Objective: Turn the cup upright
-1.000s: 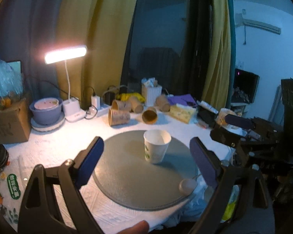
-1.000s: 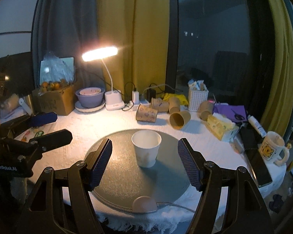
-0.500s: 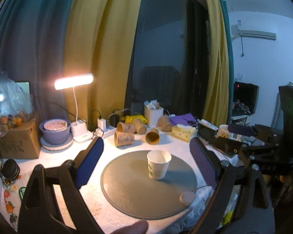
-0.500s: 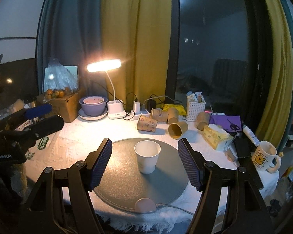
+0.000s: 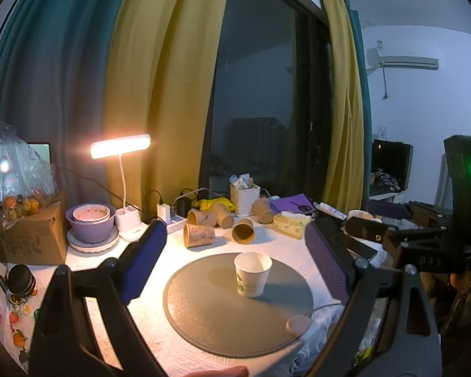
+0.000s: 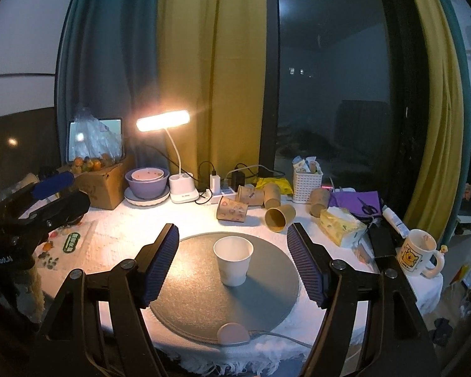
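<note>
While one white cup (image 6: pixel 233 259) stands upright (nothing visible inside) on the mat (image 6: pixel 267 301), both the left gripper (image 5: pixel 235 253) and right gripper (image 6: pixel 232 262) gape, holding nothing.

Dark window (image 6: pixel 329 94) behind yellow curtains (image 6: pixel 213 62); a lit lamp (image 6: pixel 163 120) glows; an air conditioner (image 5: pixel 406 62) hangs on the white wall (image 5: pixel 424 103).

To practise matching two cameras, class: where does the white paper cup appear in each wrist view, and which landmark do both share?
Left wrist view: white paper cup upright, right of centre on the grey round mat.
Right wrist view: white paper cup upright, at centre, framed between the open tongs.
Shared landmark: the lit desk lamp.
</note>
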The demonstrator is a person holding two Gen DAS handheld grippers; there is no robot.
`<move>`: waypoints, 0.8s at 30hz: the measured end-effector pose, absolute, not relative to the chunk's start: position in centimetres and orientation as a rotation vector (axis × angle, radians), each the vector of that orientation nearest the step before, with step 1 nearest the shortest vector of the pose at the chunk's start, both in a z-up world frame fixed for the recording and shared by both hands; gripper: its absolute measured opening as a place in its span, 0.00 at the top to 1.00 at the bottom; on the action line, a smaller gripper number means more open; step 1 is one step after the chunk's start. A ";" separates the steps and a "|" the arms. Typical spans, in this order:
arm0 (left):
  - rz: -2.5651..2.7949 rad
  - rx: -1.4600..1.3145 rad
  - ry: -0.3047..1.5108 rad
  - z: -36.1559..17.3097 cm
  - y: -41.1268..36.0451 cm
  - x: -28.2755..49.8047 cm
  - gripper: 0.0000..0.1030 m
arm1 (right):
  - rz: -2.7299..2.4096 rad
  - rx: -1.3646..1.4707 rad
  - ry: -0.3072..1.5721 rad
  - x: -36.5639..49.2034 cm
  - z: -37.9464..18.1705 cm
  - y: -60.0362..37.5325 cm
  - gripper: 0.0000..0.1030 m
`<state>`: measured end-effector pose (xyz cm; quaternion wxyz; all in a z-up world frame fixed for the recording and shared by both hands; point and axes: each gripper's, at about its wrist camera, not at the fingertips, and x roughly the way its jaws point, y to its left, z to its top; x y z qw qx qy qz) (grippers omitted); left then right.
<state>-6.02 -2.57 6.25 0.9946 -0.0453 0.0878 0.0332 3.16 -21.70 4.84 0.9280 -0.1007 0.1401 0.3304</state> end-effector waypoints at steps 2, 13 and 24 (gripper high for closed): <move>0.067 -0.091 0.176 6.2 -2.6 -6.0 0.12 | 0.679 -0.210 0.287 3.1 4.8 -21.6 0.27; 0.054 -0.097 0.192 6.2 -2.8 -5.8 0.12 | 0.686 -0.219 0.298 3.0 4.7 -20.9 0.27; 0.055 -0.100 0.200 6.1 -3.0 -5.7 0.12 | 0.686 -0.219 0.298 3.0 4.6 -20.9 0.27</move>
